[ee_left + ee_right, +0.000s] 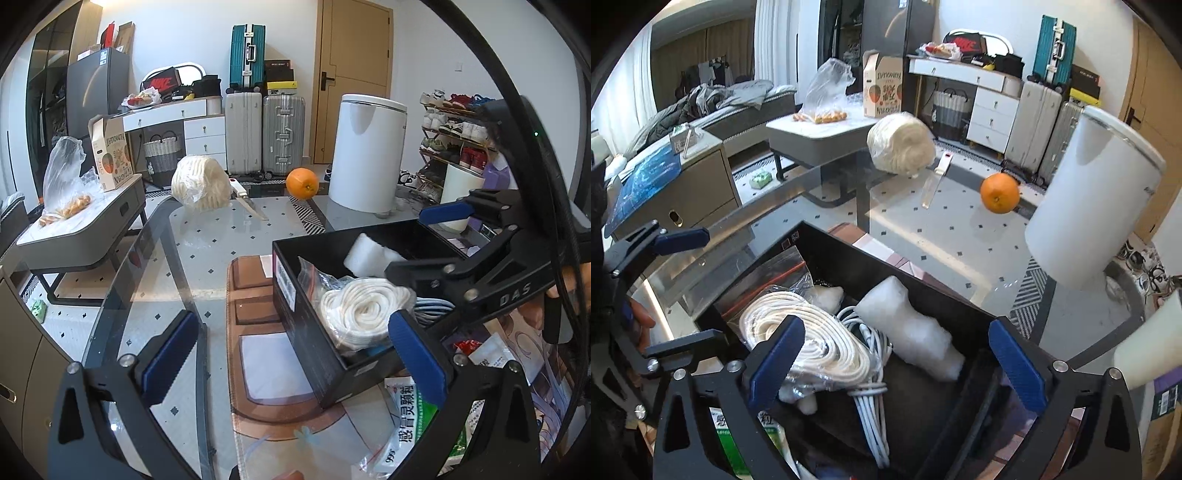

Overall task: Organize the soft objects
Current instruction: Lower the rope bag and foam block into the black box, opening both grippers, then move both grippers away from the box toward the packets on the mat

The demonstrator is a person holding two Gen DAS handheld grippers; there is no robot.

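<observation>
Jaws of the right gripper (897, 363) stand spread wide over the black box (923, 291), nothing pressed between the blue pads; the white foam block (908, 328) lies loose on the box floor between them. Jaws of the left gripper (295, 360) are likewise wide apart and empty, one pad over the glass table (207, 236) off the box's near side, the other just at the box's near corner. Inside the box, beside the foam block, sit a bagged coil of white rope (809, 343) and a bundle of white cable (871, 406), with a clear zip bag (775, 273) against the box's far wall. Under the box is a printed mat (258, 369), and a green-and-white sachet (406, 417) lies at the box's near corner. Farther off from the box on the table are an orange (302, 183), a white-handled knife (247, 201) and a wrapped white bundle (199, 182).
</observation>
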